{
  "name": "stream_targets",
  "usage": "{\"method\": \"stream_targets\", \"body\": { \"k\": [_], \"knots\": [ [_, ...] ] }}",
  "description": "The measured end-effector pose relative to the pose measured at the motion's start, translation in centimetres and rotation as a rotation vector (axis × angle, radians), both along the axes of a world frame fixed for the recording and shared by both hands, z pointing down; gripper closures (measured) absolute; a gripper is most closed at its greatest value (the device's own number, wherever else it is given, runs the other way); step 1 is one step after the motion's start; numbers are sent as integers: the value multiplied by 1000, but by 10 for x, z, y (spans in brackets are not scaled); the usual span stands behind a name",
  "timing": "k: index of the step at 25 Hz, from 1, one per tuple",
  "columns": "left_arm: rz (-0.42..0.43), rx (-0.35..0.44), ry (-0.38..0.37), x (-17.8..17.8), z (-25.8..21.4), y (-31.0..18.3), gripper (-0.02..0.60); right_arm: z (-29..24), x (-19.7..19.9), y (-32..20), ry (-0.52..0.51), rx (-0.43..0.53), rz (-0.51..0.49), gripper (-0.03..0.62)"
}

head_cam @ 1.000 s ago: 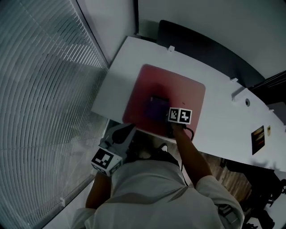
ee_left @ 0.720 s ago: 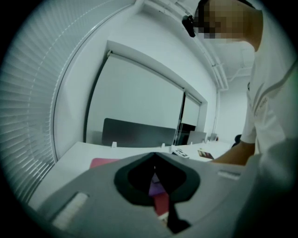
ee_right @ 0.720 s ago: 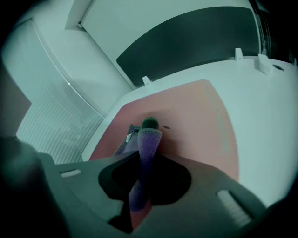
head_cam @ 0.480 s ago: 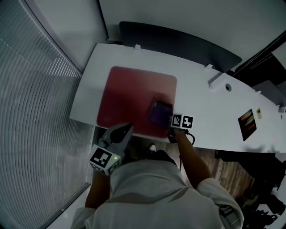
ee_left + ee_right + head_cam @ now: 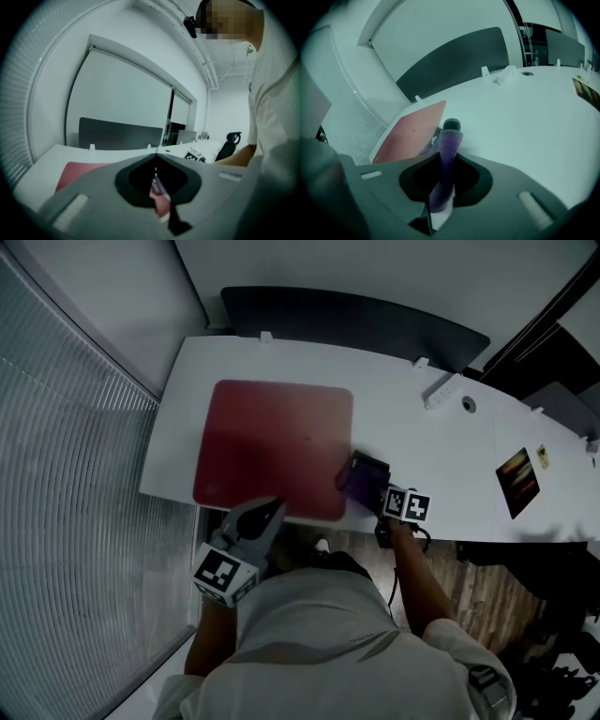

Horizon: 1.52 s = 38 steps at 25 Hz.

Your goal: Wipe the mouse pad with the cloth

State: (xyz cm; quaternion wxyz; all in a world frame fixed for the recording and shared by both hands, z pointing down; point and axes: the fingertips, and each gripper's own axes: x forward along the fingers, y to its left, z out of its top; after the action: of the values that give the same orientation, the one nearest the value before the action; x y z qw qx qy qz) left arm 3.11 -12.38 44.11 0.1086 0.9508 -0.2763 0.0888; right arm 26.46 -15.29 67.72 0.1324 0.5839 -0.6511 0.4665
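Note:
The red mouse pad (image 5: pixel 272 448) lies on the left part of the white desk (image 5: pixel 441 465); it also shows in the right gripper view as mouse pad (image 5: pixel 412 132) and past the left jaws as mouse pad (image 5: pixel 77 171). My right gripper (image 5: pixel 375 493) is shut on the purple cloth (image 5: pixel 364 481), which sits just off the pad's right front corner, over the bare desk. Between the right jaws the cloth (image 5: pixel 446 164) stands pinched upright. My left gripper (image 5: pixel 267 512) hangs below the desk's front edge, jaws together, nothing in them.
A dark partition (image 5: pixel 356 324) runs along the desk's far edge. A white socket block (image 5: pixel 441 390) and a grommet (image 5: pixel 468 405) sit at the back right. A dark card (image 5: pixel 517 482) lies at the right. Blinds (image 5: pixel 66 502) fill the left side.
My right gripper has dragged the purple cloth to the right across the pad and off its right edge onto the desk. The left gripper has stayed below the desk's front edge.

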Motion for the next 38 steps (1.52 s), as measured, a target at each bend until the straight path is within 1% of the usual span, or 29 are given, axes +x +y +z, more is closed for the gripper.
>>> {"method": "stream_targets", "body": {
  "k": [2,4,7,9,11,14,17,20,23,26,29,31,34,36,38],
  "knots": [
    [-6,2,9,-9,-7,1,581,-22,3,3,21,59,15,537],
    [-20,4,26,-22,-15,-1,581,-53,-2,-2,48,140,19,537],
    [-43,9,28,-50,-21,-7,581,-96,-31,-16,47,257,7,537],
    [-56,13,27,-73,-23,-12,581,-121,-68,-30,5,320,-22,537],
    [-72,16,31,-98,-26,-18,581,-141,-113,-44,-49,367,-68,537],
    [-96,11,28,-136,-28,-20,581,-161,-190,-60,-143,397,-158,537],
    [-126,7,18,-177,-28,-22,581,-166,-271,-69,-211,385,-268,537],
    [-169,-2,13,-218,-28,-26,581,-160,-351,-73,-235,361,-400,537],
    [-205,-8,-1,-251,-32,-25,581,-154,-416,-74,-261,326,-514,537],
    [-239,-19,-20,-280,-33,-20,581,-142,-469,-76,-308,282,-575,537],
    [-268,-32,-31,-306,-26,-14,581,-116,-513,-82,-354,222,-600,537],
    [-280,-39,-39,-317,-23,-13,581,-90,-528,-90,-349,172,-588,537],
    [-277,-41,-49,-330,-24,-9,581,-53,-527,-96,-264,99,-543,537],
    [-269,-43,-48,-334,-22,-6,581,-35,-516,-94,-213,57,-517,537],
    [-252,-44,-41,-330,-15,-4,581,-22,-494,-89,-190,31,-473,537]
  ]
}}
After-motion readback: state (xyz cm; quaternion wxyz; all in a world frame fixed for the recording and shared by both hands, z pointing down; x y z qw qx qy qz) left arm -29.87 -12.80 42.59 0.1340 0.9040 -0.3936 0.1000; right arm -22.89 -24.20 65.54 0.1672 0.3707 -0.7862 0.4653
